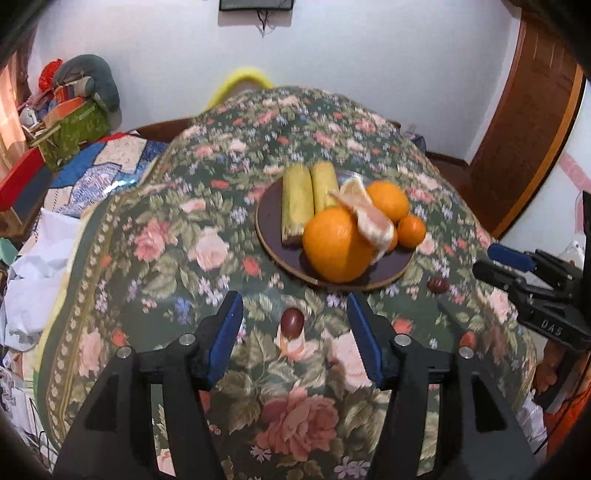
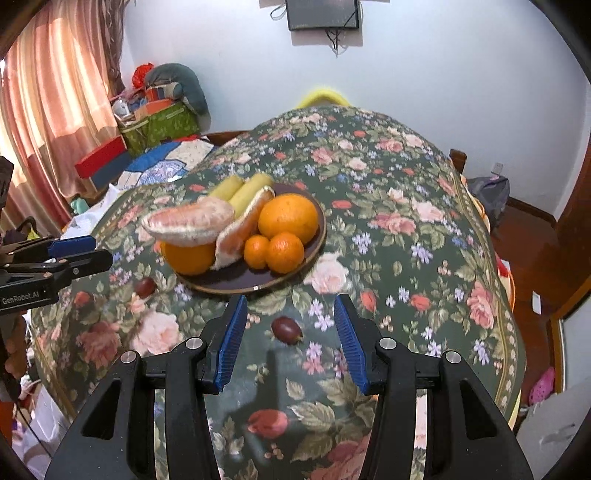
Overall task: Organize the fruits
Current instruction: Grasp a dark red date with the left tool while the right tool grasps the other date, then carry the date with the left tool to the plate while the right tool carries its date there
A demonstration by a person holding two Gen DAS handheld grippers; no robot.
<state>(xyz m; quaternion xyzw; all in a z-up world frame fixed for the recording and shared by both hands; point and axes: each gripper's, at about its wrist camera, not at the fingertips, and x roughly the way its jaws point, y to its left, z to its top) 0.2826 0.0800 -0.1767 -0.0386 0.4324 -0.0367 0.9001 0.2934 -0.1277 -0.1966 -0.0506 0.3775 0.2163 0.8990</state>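
A dark round plate (image 1: 269,236) (image 2: 236,284) on the floral tablecloth holds two yellow-green bananas (image 1: 297,203), a big orange (image 1: 334,245), peeled citrus segments (image 2: 190,221), a second orange (image 2: 289,216) and two mandarins (image 2: 284,253). One small dark red fruit (image 1: 293,321) (image 2: 145,287) lies on the cloth between the fingers of my left gripper (image 1: 292,299) (image 2: 99,252), which is open and not touching it. A second dark red fruit (image 2: 287,329) (image 1: 438,285) lies between the blue pads of my right gripper (image 2: 291,299) (image 1: 484,262), also open and apart from it.
The tablecloth (image 2: 406,229) drapes over the table's edges on all sides. A cluttered bed with boxes (image 2: 155,122) and a curtain (image 2: 55,92) stand at the left. A wooden door (image 1: 532,129) is at the right, and a screen (image 2: 323,14) hangs on the far wall.
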